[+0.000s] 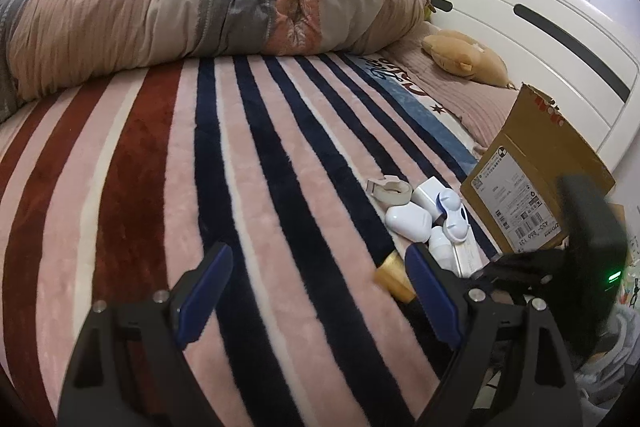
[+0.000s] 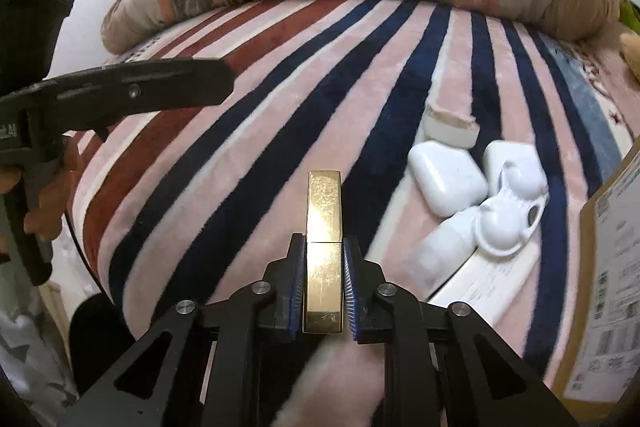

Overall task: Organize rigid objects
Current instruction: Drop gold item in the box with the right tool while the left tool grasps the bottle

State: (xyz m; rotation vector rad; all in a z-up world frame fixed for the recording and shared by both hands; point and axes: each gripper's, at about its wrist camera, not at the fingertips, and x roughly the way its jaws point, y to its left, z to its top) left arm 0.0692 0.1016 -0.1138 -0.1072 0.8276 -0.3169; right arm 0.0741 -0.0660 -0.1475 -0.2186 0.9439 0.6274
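My right gripper (image 2: 323, 247) is shut on a gold rectangular lighter (image 2: 323, 227), held above the striped blanket; the lighter also shows in the left wrist view (image 1: 394, 277). My left gripper (image 1: 320, 259) is open and empty over the blanket, to the left of the lighter. A cluster of white items lies to the right: a white earbud case (image 2: 448, 179), a white moulded plastic piece (image 2: 510, 215), a tape roll (image 2: 450, 129) and a white cylinder (image 2: 444, 247). The open cardboard box (image 1: 532, 179) stands beside them.
A rolled quilt (image 1: 200, 15) lies across the far side of the bed. A tan plush toy (image 1: 464, 55) sits near the white headboard (image 1: 540, 23). The striped blanket (image 1: 160, 167) covers the bed.
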